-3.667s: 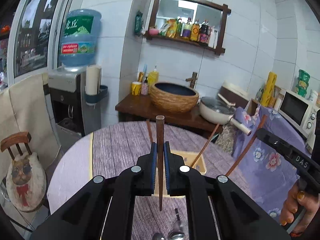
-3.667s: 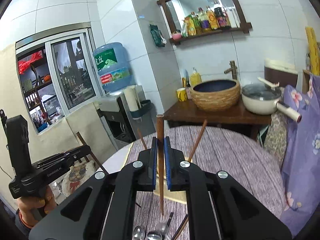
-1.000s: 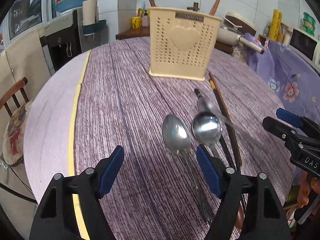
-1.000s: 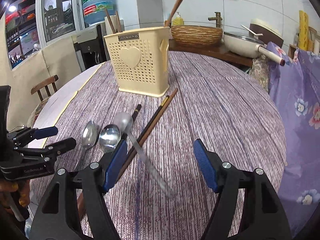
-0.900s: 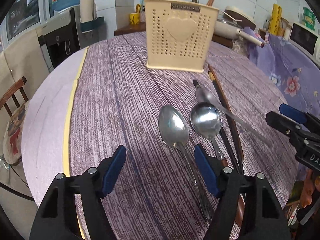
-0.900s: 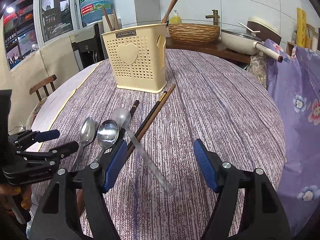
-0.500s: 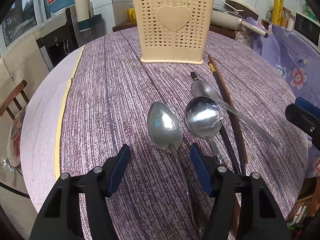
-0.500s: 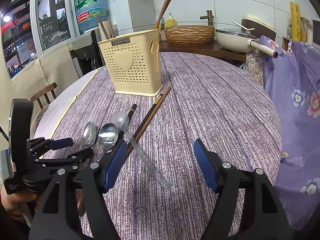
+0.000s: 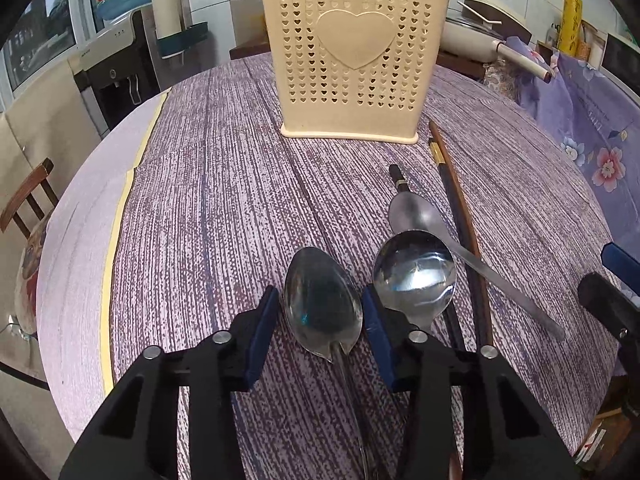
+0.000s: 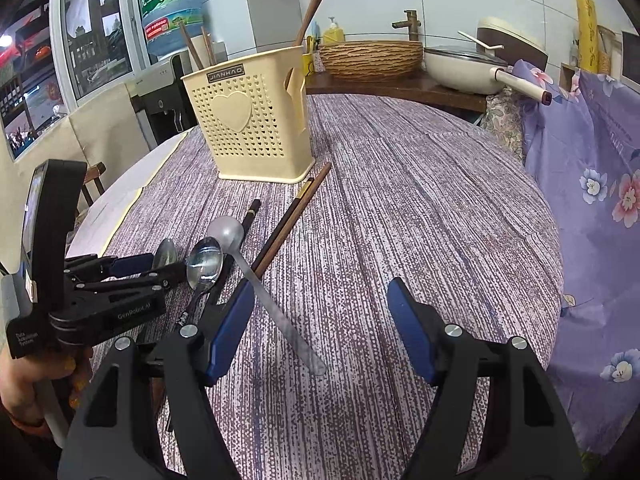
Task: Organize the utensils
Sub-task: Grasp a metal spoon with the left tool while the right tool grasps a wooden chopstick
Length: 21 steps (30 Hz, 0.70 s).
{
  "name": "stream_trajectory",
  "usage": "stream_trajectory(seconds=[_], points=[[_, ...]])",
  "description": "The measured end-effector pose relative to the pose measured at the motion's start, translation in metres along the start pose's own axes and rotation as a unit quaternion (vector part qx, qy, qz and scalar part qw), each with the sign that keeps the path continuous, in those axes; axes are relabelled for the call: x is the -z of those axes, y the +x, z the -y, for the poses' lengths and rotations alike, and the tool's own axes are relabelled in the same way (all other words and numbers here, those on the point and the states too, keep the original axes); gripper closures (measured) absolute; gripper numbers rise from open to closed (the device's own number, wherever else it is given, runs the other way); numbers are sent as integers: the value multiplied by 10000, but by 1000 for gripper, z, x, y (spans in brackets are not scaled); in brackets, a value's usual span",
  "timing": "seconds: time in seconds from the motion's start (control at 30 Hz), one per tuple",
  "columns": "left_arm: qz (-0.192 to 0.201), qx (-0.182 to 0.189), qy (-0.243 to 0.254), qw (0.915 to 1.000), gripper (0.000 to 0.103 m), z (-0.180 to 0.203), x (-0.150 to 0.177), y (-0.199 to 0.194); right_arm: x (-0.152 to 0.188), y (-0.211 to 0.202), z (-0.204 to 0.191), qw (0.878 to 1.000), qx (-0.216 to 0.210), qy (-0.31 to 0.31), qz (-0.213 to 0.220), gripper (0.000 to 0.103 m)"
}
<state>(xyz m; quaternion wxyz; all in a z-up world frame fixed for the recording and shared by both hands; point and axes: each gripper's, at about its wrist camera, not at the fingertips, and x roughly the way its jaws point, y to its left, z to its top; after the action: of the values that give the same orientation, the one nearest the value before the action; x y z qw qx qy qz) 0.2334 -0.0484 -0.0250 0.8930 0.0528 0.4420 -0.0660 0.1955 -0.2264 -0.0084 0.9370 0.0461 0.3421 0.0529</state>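
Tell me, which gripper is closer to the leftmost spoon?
Left. The left gripper straddles the leftmost spoon, jaws closing around it. The right gripper hangs open farther right.

The left hand-held gripper (image 9: 322, 316) tilts downward, jaws closing, seemingly not yet pressing. The right hand-held gripper (image 10: 320, 328) hangs wide apart.

Table: round table (image 9: 208, 184), covered by a purple streaked cloth with a yellow band near its left edge.
Holder: cream perforated utensil holder (image 9: 354, 60) marked JIANHAO, with a raised heart, stands upright at the far side; chopsticks stick out of its top.
Spoons: left spoon (image 9: 322, 308) and middle spoon (image 9: 414, 270) lie side by side, bowls up; a third spoon (image 9: 416, 216) lies bowl down, crossing the loose chopsticks.
Chopsticks: dark and brown chopsticks (image 9: 452, 184) lie flat, their far ends near the holder's right corner.
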Motion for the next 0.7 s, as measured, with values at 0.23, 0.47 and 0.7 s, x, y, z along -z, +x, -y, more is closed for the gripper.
stream_trajectory(seconds=[0.23,0.47,0.7], points=[[2,20,-65,10000,64,-17,3,-2,-9,15,-18,9975,-232,-640,-184,34],[8,2,-153,9999,64,-34,7,-5,-43,50,-23,9965,40,-631,-550,44],[7,25,-94,10000,64,-35,8,-6,-74,104,0,9951,64,413,-895,66]])
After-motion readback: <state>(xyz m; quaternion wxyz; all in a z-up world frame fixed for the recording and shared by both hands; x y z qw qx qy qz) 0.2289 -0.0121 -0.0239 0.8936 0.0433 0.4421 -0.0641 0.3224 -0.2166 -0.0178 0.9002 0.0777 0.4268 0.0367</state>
